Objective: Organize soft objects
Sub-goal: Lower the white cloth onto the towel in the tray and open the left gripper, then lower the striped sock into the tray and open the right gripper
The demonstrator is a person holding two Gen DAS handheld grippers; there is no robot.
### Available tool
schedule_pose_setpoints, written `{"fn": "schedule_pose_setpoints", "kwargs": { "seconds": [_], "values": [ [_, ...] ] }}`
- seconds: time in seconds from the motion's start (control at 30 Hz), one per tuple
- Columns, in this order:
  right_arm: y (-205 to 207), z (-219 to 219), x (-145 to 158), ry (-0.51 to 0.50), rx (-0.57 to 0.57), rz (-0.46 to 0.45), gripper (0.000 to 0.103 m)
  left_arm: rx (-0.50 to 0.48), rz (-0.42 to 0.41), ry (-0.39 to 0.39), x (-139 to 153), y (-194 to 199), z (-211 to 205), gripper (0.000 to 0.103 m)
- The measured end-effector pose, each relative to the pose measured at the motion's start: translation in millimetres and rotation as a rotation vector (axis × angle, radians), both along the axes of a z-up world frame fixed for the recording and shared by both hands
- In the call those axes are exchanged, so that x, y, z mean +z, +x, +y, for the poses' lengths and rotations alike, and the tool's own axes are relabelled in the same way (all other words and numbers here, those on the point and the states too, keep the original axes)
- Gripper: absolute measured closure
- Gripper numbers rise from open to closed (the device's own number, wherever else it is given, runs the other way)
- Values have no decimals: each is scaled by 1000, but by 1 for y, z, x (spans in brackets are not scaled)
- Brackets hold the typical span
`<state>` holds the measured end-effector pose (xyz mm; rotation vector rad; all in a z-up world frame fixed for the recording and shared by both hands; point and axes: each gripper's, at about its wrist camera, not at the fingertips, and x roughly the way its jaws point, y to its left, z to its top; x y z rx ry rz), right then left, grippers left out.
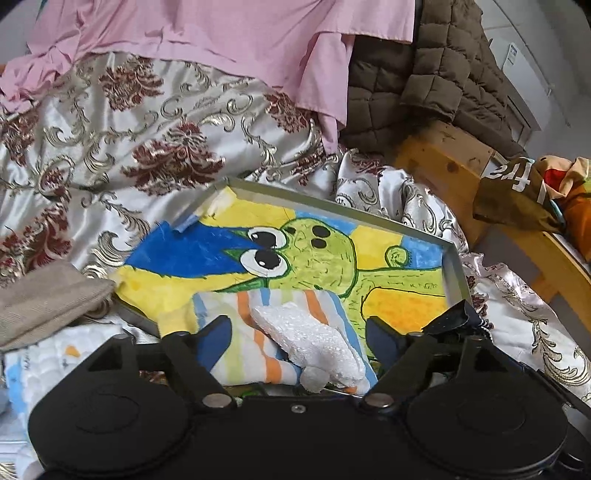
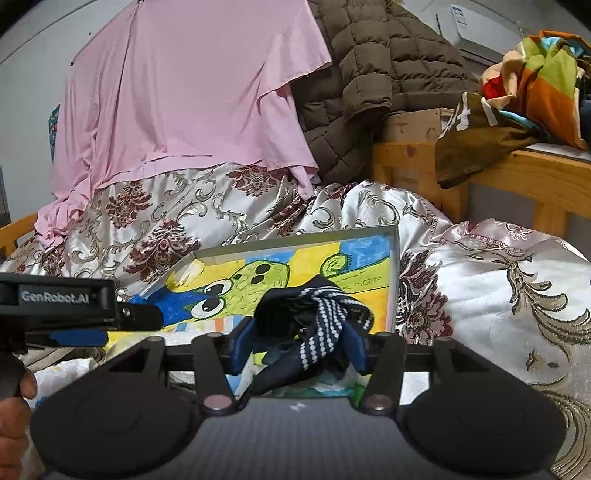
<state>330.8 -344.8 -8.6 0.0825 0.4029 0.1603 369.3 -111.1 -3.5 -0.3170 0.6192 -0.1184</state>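
My right claw point(image 2: 299, 343) grips navy white-dotted cloth point(image 2: 317, 325), frame centre | my left claw point(image 1: 299, 336) open around white foam piece point(image 1: 314, 343), lower centre

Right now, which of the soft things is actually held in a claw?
The navy dotted sock, pinched in the right claw. The striped cloth and white foam merely lie on the tray, between the left claw's open fingers.

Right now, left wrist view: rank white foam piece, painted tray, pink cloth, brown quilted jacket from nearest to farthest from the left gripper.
1. white foam piece: between the open fingers of the left gripper, on a striped cloth.
2. painted tray: just ahead, under the foam.
3. pink cloth and brown quilted jacket: both at the back, pink left, jacket right; too close to call.
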Motion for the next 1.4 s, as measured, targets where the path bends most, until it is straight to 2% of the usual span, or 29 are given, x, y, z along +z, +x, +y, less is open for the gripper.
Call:
{"fn": "schedule_pose_setpoints", "kwargs": {
  "seconds": [0.3, 0.5, 0.87, 1.27, 1.4],
  "values": [
    [-11, 4, 6, -20, 8, 29, 30, -9, -17, 20, 16, -22, 7, 17],
    [-28, -1, 15, -17, 6, 12, 16, -20, -36, 44, 20, -45, 16, 10],
    [-64, 5, 25, -34, 16, -19, 1, 9, -53, 29, 28, -87, 35, 3],
    [-100, 24, 32, -41, 15, -53, 0, 65, -112, 75, 33, -129, 50, 2],
    [-112, 36, 32, -96, 10, -72, 0, 90, -130, 103, 33, -144, 56, 1]
  ]
}}
